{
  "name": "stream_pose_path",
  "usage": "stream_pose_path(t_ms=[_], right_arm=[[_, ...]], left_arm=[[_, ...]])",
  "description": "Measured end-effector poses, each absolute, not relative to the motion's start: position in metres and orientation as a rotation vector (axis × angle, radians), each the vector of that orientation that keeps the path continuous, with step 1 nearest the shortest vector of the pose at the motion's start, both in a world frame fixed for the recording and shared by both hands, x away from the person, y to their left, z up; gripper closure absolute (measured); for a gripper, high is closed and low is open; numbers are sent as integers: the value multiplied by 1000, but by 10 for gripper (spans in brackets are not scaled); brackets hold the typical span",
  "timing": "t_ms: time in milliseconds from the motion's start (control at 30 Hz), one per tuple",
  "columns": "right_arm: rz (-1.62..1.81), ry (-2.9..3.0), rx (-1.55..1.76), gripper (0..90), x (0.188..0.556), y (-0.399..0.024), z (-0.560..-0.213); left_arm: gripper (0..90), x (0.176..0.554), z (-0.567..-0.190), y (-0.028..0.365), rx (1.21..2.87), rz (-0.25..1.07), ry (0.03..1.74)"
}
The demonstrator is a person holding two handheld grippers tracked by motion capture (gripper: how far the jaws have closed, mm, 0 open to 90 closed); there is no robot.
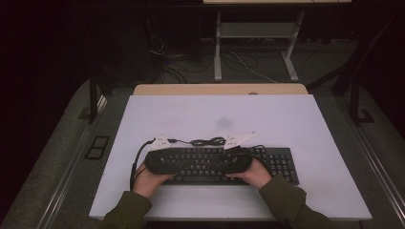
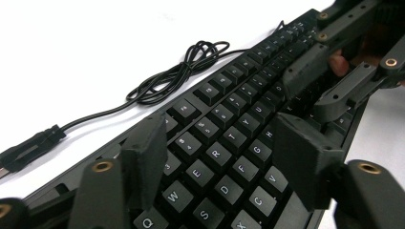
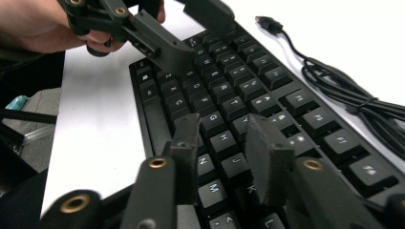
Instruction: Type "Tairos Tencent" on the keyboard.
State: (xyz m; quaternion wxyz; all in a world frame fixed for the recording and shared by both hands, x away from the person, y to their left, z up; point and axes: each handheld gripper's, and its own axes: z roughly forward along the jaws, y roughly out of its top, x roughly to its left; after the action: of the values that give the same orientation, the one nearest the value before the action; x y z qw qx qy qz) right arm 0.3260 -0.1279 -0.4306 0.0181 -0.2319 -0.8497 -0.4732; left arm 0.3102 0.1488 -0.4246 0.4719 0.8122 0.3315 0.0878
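Note:
A black keyboard lies across the near part of the white table top. Both hands hold their grippers low over its keys, pointing at each other. My left gripper hovers above the W, E, R keys, jaws wide apart and empty. My right gripper is over the H, J keys, jaws about one key apart, nothing between them. Each gripper view shows the other gripper open farther along the keyboard. The keyboard's cable lies coiled behind it.
The cable's USB plug rests loose on the table top. A wooden desk edge runs behind the white top. Beyond it are a white leg frame and cables on the dark floor. White surface stretches behind and to both sides of the keyboard.

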Motion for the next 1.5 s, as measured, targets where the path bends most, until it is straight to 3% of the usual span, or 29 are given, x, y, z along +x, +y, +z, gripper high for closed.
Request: stream_pose_path(t_ms=[333,733,1067,1500], right_arm=[[-1520,-2621,-786,398,332,-137,-428],[-1563,-2612,-865,281,338,-146,-427],[-1587,-2612,-903,185,342,-150,-427],[-1587,-2625,-916,180,342,-150,-428]], left_arm=[[564,312,-422,143,1980,208,792],[878,315,-423,129,2022,191,787],[890,318,-428,118,2068,170,783],[889,320,-435,112,2108,180,796]])
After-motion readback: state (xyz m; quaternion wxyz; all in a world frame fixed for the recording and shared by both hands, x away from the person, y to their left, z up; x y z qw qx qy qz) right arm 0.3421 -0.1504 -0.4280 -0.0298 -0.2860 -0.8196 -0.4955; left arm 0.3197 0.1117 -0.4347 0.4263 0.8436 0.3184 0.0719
